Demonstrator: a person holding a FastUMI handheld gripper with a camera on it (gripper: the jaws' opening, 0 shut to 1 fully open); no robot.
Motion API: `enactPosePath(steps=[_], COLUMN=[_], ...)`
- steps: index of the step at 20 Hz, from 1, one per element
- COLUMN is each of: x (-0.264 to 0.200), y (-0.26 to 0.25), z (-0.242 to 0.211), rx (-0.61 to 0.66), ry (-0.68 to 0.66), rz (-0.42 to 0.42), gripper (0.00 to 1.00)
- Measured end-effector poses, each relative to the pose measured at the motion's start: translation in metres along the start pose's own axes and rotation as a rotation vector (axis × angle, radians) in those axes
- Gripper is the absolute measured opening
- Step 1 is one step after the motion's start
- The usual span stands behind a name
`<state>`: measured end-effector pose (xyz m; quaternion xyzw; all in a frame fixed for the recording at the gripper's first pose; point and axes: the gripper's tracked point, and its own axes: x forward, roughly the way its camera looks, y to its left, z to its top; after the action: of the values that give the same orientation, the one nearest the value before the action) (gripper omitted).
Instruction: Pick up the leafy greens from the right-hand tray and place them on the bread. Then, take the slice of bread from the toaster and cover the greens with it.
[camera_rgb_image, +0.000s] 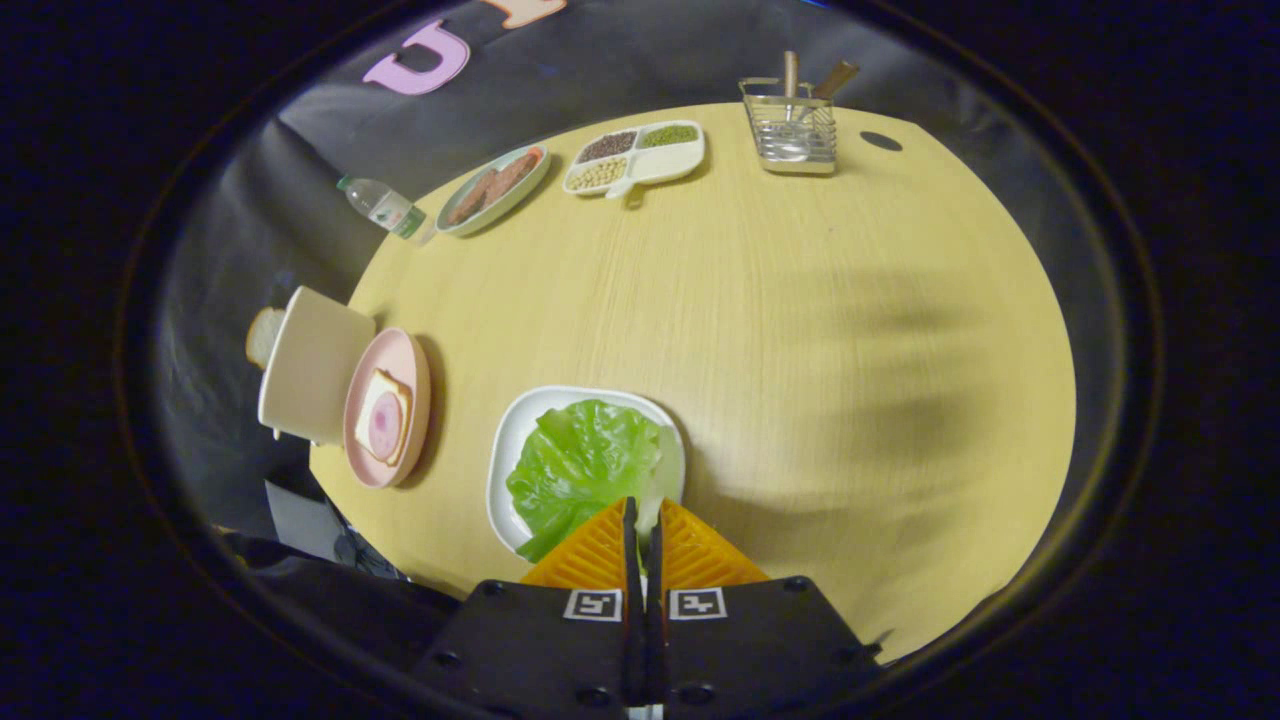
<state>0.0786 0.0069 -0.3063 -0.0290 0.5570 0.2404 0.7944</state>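
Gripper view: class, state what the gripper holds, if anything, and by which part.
The gripper is shut on the leafy greens, pinching their near edge over the white tray.

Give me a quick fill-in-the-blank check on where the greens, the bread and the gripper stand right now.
1. The leafy greens lie on a ____ tray.
2. The gripper fingers are nearly closed at the ____ edge of the greens.
3. The bread with ham sits on a ____ plate.
4. A bread slice sticks out of the ____.

Missing words: white; near; pink; toaster
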Motion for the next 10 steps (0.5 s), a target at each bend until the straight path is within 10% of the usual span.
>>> enactPosePath(steps=[10], x=[-0.053], y=[0.078], z=[0.015], rx=[0.118], ry=[-0.036], rz=[0.118], gripper=[0.03])
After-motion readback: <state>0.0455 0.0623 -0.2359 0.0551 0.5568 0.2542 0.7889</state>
